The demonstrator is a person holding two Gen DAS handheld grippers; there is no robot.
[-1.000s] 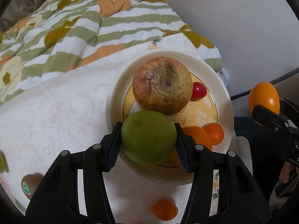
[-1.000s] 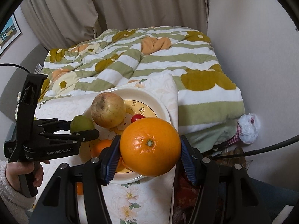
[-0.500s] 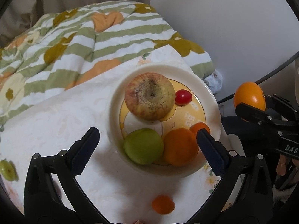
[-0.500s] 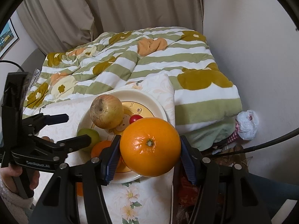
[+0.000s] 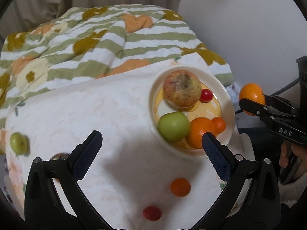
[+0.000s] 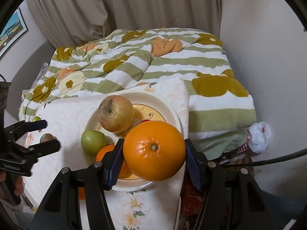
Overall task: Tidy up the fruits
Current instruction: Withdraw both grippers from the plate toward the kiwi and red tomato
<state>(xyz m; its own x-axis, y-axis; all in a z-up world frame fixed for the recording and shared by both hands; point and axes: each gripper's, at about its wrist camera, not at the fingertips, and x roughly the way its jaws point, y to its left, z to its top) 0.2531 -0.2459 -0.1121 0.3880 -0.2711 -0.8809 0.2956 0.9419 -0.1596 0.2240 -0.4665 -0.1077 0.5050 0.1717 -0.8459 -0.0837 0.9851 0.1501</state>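
A cream plate point(image 5: 229, 113) point(image 6: 172, 113) on the white cloth holds a large blemished apple point(image 5: 181, 90) point(image 6: 115, 113), a green apple point(image 5: 173, 126) point(image 6: 93, 141), a cherry tomato point(image 5: 206, 95), an orange point(image 5: 200, 132) and a small tangerine point(image 5: 218, 124). My left gripper point(image 5: 151, 143) point(image 6: 45, 134) stands wide open with nothing between its fingers, above the cloth to the plate's left. My right gripper point(image 6: 153, 160) is shut on a big orange point(image 6: 154, 150) point(image 5: 251, 98) held over the plate's near right edge.
Loose on the cloth lie a small tangerine point(image 5: 180, 187), a cherry tomato point(image 5: 152, 213), a green fruit point(image 5: 18, 143) and a kiwi point(image 6: 47, 137). A striped quilt point(image 6: 149, 65) covers the bed behind. A white wall point(image 6: 259, 48) and cable point(image 6: 268, 161) lie to the right.
My left gripper opened, leaving the green apple on the plate, then drew back up and to the left. My right gripper kept still with the big orange.
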